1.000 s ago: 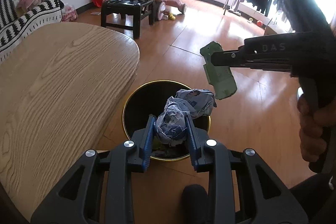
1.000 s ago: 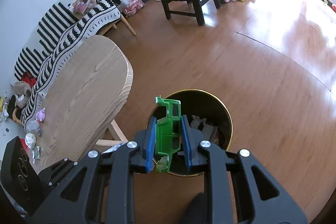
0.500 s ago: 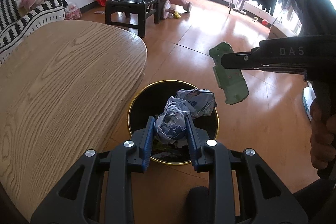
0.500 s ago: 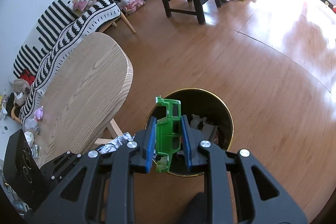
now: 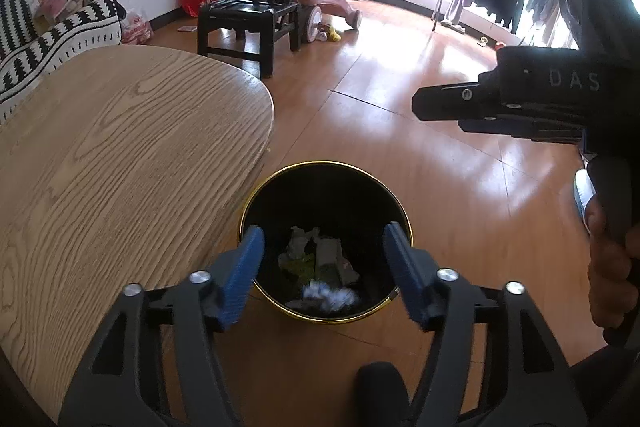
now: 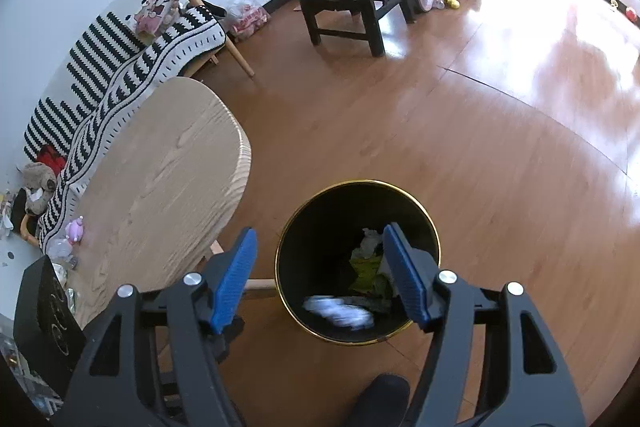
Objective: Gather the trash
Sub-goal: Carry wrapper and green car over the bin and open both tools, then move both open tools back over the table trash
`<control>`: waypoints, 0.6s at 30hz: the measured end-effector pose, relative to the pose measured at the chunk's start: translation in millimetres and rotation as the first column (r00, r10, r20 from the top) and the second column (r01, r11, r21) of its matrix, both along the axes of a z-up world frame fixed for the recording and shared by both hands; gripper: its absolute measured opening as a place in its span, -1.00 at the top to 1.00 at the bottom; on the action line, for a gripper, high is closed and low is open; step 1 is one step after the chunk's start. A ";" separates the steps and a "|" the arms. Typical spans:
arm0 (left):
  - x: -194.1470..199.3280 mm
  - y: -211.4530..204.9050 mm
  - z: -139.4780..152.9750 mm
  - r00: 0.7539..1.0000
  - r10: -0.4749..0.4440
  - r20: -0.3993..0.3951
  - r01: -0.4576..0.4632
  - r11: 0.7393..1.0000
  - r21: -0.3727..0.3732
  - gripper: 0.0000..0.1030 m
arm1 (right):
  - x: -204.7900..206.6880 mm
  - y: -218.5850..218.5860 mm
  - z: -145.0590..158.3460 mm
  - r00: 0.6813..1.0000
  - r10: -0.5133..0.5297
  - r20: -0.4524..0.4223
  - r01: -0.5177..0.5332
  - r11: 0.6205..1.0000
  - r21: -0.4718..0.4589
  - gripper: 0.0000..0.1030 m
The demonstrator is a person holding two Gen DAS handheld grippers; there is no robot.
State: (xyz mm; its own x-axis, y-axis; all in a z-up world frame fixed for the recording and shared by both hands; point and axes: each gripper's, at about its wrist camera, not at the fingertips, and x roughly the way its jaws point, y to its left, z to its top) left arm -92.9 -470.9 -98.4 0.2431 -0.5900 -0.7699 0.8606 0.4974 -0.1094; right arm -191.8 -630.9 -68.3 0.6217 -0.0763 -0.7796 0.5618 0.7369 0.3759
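**Trash lies in the bin, both grippers empty above it**

The trash sits at the bottom of the black, gold-rimmed bin on the wooden floor, just right of the oval wooden table. A blurred white-and-blue crumpled wad lies nearest, with yellow-green scraps and grey paper beyond it.

The left gripper hangs over the bin's mouth; its jaws have just been opening and now stand wide apart with nothing between the blue pads. The right gripper is likewise over the bin, its jaws also just opened and empty. A hand holds its grip at the far right.
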 end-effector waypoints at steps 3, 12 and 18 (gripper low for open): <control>-0.7 2.9 6.7 1.000 0.008 0.006 -0.008 1.000 -0.009 -0.54 | 2.5 3.4 4.3 1.000 0.003 0.010 -0.003 1.000 -0.002 -0.34; 22.9 68.5 47.7 0.988 0.148 0.031 -0.146 0.987 -0.060 -0.82 | 27.7 45.2 39.7 0.995 0.075 0.071 -0.072 0.996 -0.045 -0.58; 54.1 158.8 67.3 0.960 0.259 0.109 -0.258 0.966 -0.028 -0.82 | 78.3 110.3 60.1 0.975 0.204 0.092 -0.199 0.978 -0.054 -0.58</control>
